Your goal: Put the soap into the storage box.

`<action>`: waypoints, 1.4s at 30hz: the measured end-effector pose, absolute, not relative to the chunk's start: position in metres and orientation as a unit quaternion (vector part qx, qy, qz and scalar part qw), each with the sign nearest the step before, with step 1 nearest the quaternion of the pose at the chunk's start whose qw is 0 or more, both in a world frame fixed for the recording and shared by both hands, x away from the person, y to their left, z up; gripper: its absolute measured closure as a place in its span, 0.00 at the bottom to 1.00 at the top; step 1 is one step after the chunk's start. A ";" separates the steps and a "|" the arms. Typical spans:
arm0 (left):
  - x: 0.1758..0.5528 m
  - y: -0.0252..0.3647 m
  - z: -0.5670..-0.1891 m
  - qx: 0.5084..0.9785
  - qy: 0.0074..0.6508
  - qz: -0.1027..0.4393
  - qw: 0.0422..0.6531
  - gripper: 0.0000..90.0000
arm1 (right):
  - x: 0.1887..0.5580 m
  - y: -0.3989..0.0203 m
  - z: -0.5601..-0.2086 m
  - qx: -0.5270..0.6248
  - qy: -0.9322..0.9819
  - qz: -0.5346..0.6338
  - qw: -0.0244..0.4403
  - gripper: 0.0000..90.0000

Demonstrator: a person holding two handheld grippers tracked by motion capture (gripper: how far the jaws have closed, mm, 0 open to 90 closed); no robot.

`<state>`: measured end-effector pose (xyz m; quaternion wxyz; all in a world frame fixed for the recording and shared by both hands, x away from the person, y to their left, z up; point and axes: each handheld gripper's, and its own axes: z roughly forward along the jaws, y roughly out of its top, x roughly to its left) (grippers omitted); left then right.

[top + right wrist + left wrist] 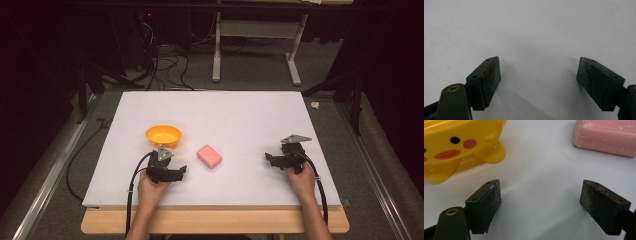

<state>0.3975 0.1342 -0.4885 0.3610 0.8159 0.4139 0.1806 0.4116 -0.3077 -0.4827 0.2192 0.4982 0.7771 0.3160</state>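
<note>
**Pink soap bar: a small, hard, possibly slick block, best pinched across its short sides**

Setting: white table top [210, 115], both grippers low over its near half. Left gripper [176, 173] sits near the front left; right gripper [272, 159] is well apart at the front right.

Tongs: in the left gripper view the left gripper's two black jaws stand wide, holding nothing, bare table between them. In the right gripper view the right gripper [537, 75] likewise has its jaws wide and empty over blank white surface.

Thing in hand: pink soap bar [209, 156], lying flat near the middle of the table, just to the right of the left gripper and ahead of it. In the left gripper view the bar [606, 135] lies beyond the right-hand jaw, not yet between the pads. Yellow duck-faced bowl [163, 136] stands behind the left gripper, near the bar but apart from it.

Handling, as judged: the bar looks rigid, light, with rounded edges and a waxy, faintly scuffed face. Likely slippery under hard pads; not fragile, though it may dent or skid. Best hold: jaws straddling the narrow width, pads on the flat side walls near mid-length, closing low and firmly.
</note>
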 end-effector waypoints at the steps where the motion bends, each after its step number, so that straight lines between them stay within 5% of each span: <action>1: 0.397 0.134 -0.489 0.815 0.414 0.182 0.361 0.19 | 0.412 -0.308 -0.483 0.498 0.777 0.316 0.219 0.22; 42: 0.398 0.130 -0.485 0.817 0.420 0.192 0.346 0.17 | 0.412 -0.308 -0.483 0.499 0.777 0.316 0.219 0.22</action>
